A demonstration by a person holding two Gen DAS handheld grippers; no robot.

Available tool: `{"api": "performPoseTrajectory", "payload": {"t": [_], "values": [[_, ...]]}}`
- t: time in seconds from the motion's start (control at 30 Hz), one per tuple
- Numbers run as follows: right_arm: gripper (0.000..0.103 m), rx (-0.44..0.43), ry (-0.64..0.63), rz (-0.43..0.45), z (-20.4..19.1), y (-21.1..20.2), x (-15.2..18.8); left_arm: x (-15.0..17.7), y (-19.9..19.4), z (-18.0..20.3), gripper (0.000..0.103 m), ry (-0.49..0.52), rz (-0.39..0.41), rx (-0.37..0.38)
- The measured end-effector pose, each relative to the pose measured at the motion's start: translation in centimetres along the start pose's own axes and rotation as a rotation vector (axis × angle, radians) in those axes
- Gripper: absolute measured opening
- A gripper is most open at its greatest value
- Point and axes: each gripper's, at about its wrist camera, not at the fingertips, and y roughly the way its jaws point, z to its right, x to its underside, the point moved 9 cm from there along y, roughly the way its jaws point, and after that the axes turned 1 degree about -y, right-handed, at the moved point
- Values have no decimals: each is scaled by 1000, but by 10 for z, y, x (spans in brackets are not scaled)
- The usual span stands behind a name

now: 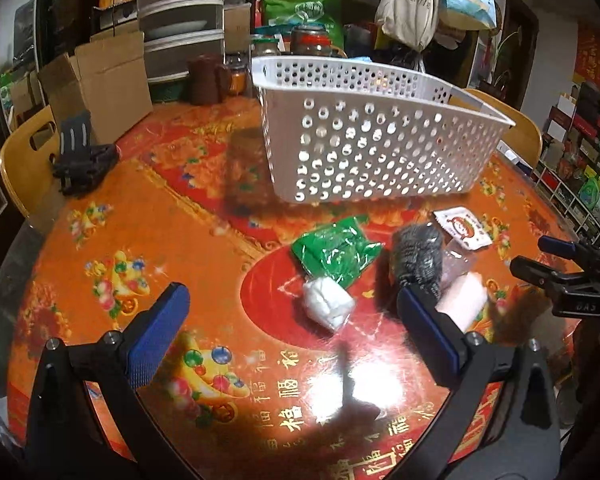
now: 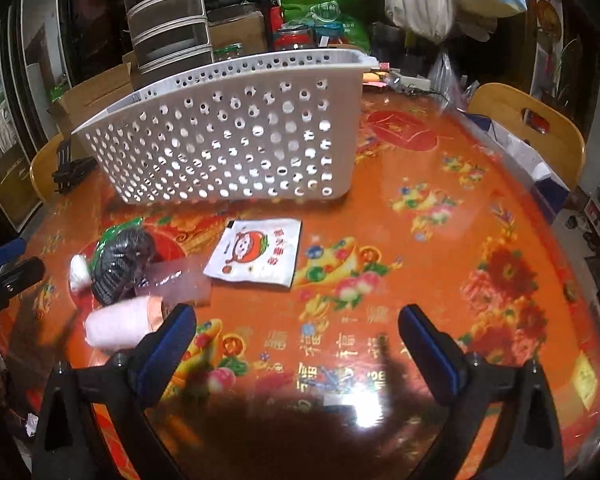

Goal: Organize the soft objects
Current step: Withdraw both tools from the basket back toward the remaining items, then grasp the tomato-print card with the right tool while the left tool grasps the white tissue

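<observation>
Start of the job, by the look of it: nothing is in hand and I can see nothing inside the white basket (image 1: 364, 136) through its holes, though its floor is partly hidden.

Left gripper (image 1: 292, 320) spread wide, holding nothing. Right gripper (image 2: 298, 336) likewise spread and free of any load. Both hover over the table (image 1: 140, 216).

The soft things lie in a loose cluster ahead of my left tool:
- white wad (image 1: 327, 307), between the fingers' line of sight, nearest
- green plastic bag (image 1: 336, 250) just beyond it, touching it
- dark mesh scrubber (image 1: 418, 258) off the right fingertip
- pink roll (image 1: 464, 300) behind that same finger, partly hidden
- clear plastic piece (image 2: 180, 282) against the scrubber
- white sachet with a cartoon face (image 2: 258, 254), straight ahead of my right tool, lying flat

Basket stands beyond all of these, well apart from either tool.

Next move, as I judge it: lower the left tool over the white wad, close gently since it will squash, then carry it over the basket rim. The flat sachet will likely need an edge pinch.

Surface: glossy red-orange cloth under clear film, strong glare near me. Room is cluttered: cardboard boxes, stacked drawers, jars, hanging bags, wooden chairs around.
</observation>
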Motion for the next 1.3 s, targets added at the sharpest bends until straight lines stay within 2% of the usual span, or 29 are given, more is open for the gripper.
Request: {"api": "performPoseTrajectory", "payload": {"t": [0.1, 0.17, 0.23, 0.43, 0.53, 0.8, 0.93, 1.0, 1.07, 1.17, 1.3], "values": [[98, -16, -11, -3, -6, 4, 1, 4, 13, 4, 103, 5, -23, 16], [88, -20, -15, -11, -8, 9, -1, 6, 19, 6, 101, 10, -32, 24], [83, -20, -17, -26, -9, 17, -3, 7, 25, 7, 97, 13, -40, 28], [80, -23, -23, -46, -15, 34, -21, 6, 34, 9, 94, 7, -50, 48], [72, -26, -23, -71, -17, 47, -28, 5, 40, 9, 91, 8, -62, 52], [71, 36, -94, -95, -23, 60, -32, 8, 50, 12, 89, 19, -88, 58], [66, 24, -115, -93, -27, 61, -32, 7, 52, 15, 89, 24, -91, 58], [54, 8, -127, -87, -31, 60, -32, 7, 53, 16, 89, 27, -92, 58], [37, 1, -133, -80, -36, 57, -31, 7, 52, 16, 89, 28, -91, 57], [30, -12, -130, -76, -38, 54, -30, 8, 53, 17, 85, 27, -97, 62], [17, -29, -111, -69, -35, 48, -29, 9, 55, 19, 74, 35, -109, 66]]}}
